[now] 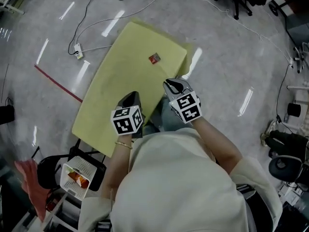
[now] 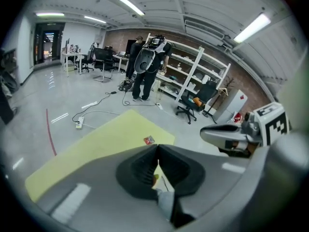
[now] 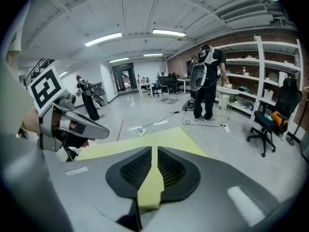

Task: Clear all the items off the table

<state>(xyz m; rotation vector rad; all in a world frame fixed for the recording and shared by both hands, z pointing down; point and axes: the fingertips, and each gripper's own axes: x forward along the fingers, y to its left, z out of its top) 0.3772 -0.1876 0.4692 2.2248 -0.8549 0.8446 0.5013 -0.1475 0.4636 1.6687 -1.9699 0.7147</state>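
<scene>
Basket: a white basket (image 1: 83, 164) is sitting on the floor side to the person's left, well apart from the table and already holding something orange-red.
Left gripper: the left gripper (image 1: 131, 97) (image 2: 157, 151) is hanging over the near edge of the yellow table (image 1: 123, 74) (image 2: 104, 139) with its jaws pressed together and nothing between them.
Task item: one small red packet (image 1: 154, 58) (image 2: 148, 140) is lying flat near the far right corner of the table. It is the only item showing on the top.
Right gripper: the right gripper (image 1: 173, 85) (image 3: 154, 154) is standing over the near right edge, its jaws parted by only a narrow slit. Only the table top (image 3: 161, 138) is showing through it, so it is carrying nothing.
Risk, grip: in my judgement neither gripper is standing wide enough for the packet. Closing in like this is likely to be nudging it rather than pinching it.
Risk, edge: the packet is flat and lying close to the far edge and corner, so a push from the near side is likely to be sliding it onto the floor.
Risk, reach: the packet is lying well apart from both grippers, so a long lean across the top may be spoiling the aim.
Writing: the packet is showing a pale patch, too small to read. The cubes on both grippers are bearing square black-and-white markers, no words.
</scene>
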